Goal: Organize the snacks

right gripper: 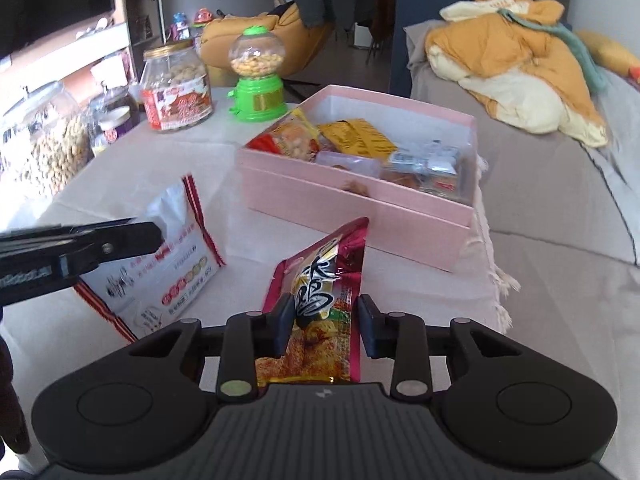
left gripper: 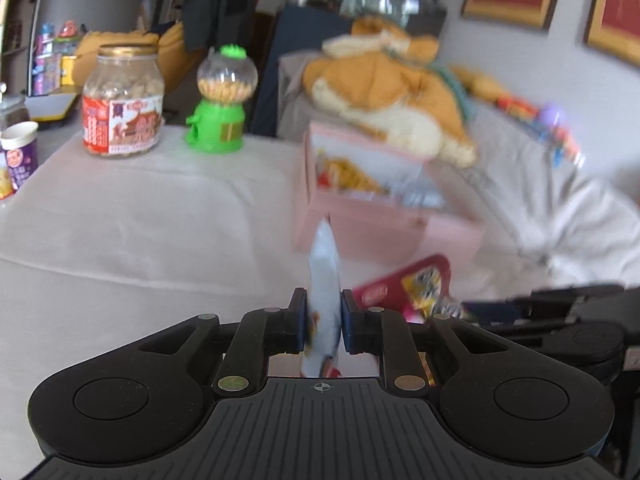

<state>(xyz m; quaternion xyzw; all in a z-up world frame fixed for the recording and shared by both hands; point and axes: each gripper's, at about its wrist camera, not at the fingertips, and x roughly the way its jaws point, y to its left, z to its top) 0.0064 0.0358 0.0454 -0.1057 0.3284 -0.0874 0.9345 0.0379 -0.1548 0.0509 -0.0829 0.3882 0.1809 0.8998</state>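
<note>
We see our left gripper (left gripper: 323,320) with jaws clamped on a white pouch (left gripper: 323,276), held edge-on and off the desk (left gripper: 140,220). From the right wrist view the white pouch (right gripper: 172,256) shows its flat face: red zigzag-striped side seams, rows of small round icons, red and black Chinese print too small to read. The left gripper's tip (right gripper: 154,236) bites its left edge.

Our right gripper (right gripper: 324,326) has jaws set around a red pouch (right gripper: 324,300). The left pad touches the pouch; the right pad shows a small gap, so we cannot tell if the grip is firm. The red pouch is glossy, crimson-edged, with bold black brush characters on a gold panel and a fried-food photo below. It points toward the pink box (right gripper: 360,208).

The box sits open on the desk, holding yellow, orange and clear-wrapped snacks. It is blurred in the left wrist view.

Behind it: a jar (right gripper: 178,88) with a red-and-white label, writing unreadable, and a green dispenser (right gripper: 258,80) full of nuts. A purple cup (left gripper: 18,156) stands at the desk's left edge.
</note>
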